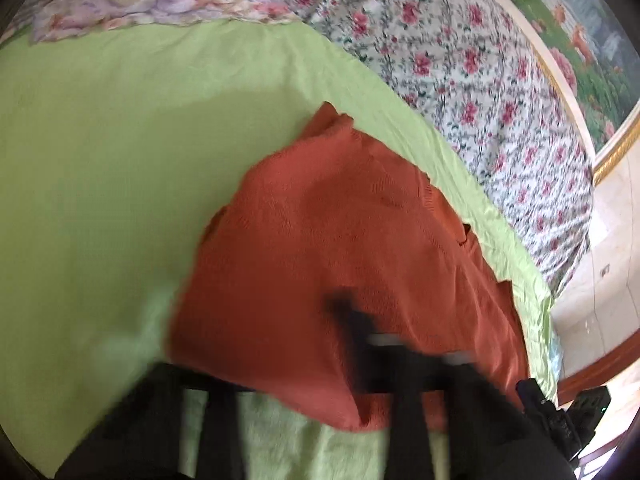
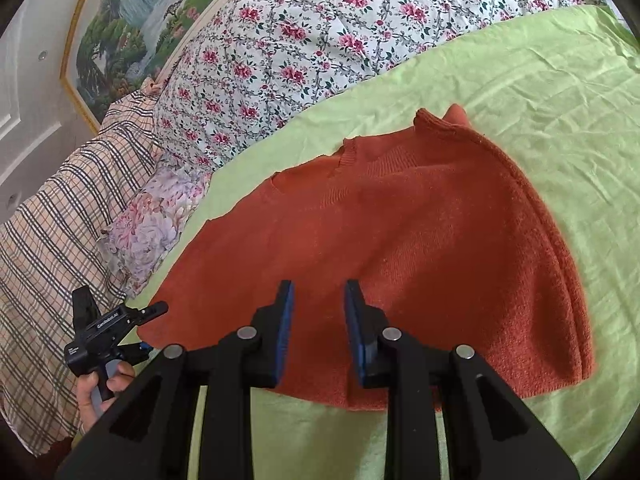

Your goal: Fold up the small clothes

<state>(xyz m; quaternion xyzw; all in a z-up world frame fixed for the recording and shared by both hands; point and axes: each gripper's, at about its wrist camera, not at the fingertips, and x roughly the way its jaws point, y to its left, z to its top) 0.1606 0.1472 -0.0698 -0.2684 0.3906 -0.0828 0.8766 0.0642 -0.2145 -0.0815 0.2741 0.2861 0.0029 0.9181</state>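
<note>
Writing on my left hand-held gripper (image 2: 154,309) is too small to read; it pinches the orange sweater (image 2: 400,240) at the bed's near edge, right hand-held gripper (image 2: 319,292) spread.

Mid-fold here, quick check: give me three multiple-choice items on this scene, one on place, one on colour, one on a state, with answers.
1. The sweater lies on:
A. a green sheet
B. a wooden floor
C. a plaid blanket

2. The sweater's colour is:
A. navy
B. rust orange
C. white

3. The right gripper's jaws are:
A. clamped on a sleeve
B. pressed fully together
C. apart, nothing between the pads

Answers: 1 A, the orange knit is ringed by green cloth in both wrist views. 2 B, it shows rust orange throughout. 3 C, a clear gap stands between the blue pads, with the sweater lying flat beyond them.
</note>
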